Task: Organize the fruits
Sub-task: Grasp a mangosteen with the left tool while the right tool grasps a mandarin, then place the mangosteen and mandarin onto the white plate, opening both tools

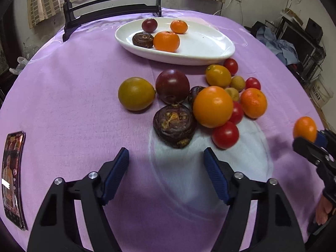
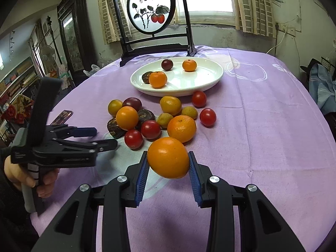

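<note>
A white oval plate (image 1: pixel 210 61) at the far side of the purple tablecloth holds two tangerines, a dark plum and a wrinkled dark fruit. In front of it lies a pile of several fruits: oranges, red tomatoes, a plum (image 1: pixel 172 86), a yellow-green lemon (image 1: pixel 136 94). My left gripper (image 1: pixel 166 153) is open just short of a wrinkled dark fruit (image 1: pixel 174 126), with nothing between its blue pads. My right gripper (image 2: pixel 168 153) is shut on an orange (image 2: pixel 168 157), held above the cloth near the pile. In the left wrist view that orange (image 1: pixel 304 129) shows at the right edge.
A phone (image 1: pixel 12 178) lies on the cloth at the left. A black stand with a round painting (image 2: pixel 151 10) rises behind the plate (image 2: pixel 210 84). A person's hand (image 2: pixel 27 178) grips the left gripper (image 2: pixel 105 137). Furniture and clutter surround the table.
</note>
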`<state>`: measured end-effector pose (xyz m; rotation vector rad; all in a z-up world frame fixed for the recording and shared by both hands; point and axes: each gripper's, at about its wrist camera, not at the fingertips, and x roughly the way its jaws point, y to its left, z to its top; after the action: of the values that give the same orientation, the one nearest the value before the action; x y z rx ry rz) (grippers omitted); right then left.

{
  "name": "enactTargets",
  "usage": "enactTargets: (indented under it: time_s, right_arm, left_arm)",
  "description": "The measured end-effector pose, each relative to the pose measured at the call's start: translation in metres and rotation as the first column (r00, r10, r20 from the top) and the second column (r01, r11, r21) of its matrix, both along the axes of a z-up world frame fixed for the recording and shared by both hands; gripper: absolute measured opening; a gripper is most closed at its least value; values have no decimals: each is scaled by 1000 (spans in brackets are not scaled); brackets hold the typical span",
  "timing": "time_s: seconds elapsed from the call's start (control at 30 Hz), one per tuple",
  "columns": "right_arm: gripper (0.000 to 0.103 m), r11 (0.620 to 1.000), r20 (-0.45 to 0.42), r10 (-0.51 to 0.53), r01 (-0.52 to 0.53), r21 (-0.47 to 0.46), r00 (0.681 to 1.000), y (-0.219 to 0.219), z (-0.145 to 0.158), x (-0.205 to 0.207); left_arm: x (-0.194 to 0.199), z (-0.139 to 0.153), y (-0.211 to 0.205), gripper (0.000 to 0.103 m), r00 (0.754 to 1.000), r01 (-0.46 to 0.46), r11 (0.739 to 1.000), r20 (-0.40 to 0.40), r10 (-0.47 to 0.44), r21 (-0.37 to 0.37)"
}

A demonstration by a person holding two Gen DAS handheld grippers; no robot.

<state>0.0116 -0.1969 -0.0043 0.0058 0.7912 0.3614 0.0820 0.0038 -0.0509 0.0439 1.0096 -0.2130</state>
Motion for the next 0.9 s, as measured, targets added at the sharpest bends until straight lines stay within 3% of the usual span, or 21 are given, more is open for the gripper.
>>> enactTargets:
  time_s: [0.07, 0.2, 0.37, 0.6, 0.77, 0.9]
  right_arm:
    - [37, 1000, -3, 0, 0, 6, 1000, -1, -1, 1]
    - [37, 1000, -13, -2, 2, 6, 1000, -2, -2, 3]
    - [37, 1000, -4, 6, -6, 9, 1000, -1, 1, 0]
    - [37, 1000, 69, 26, -25, -15, 997, 0, 33, 11]
    - [37, 998, 140, 42, -35, -53, 989, 9, 59, 35]
    - [37, 998, 145, 54, -48, -48, 988, 17, 65, 71]
  left_arm:
    - [6, 0, -6, 66, 1000, 10, 1000, 9, -10, 17]
    - [16, 1, -15, 42, 999, 33, 998, 31, -35, 47]
    - [13, 7, -9, 41, 999, 36, 999, 15, -36, 5]
    - [-5, 64, 1, 41, 987, 81, 996, 141, -73, -49]
    - [20, 97, -2, 41, 976, 58, 997, 212, -46, -47]
    - [60, 102, -12, 41, 975, 30, 999, 222, -21, -37]
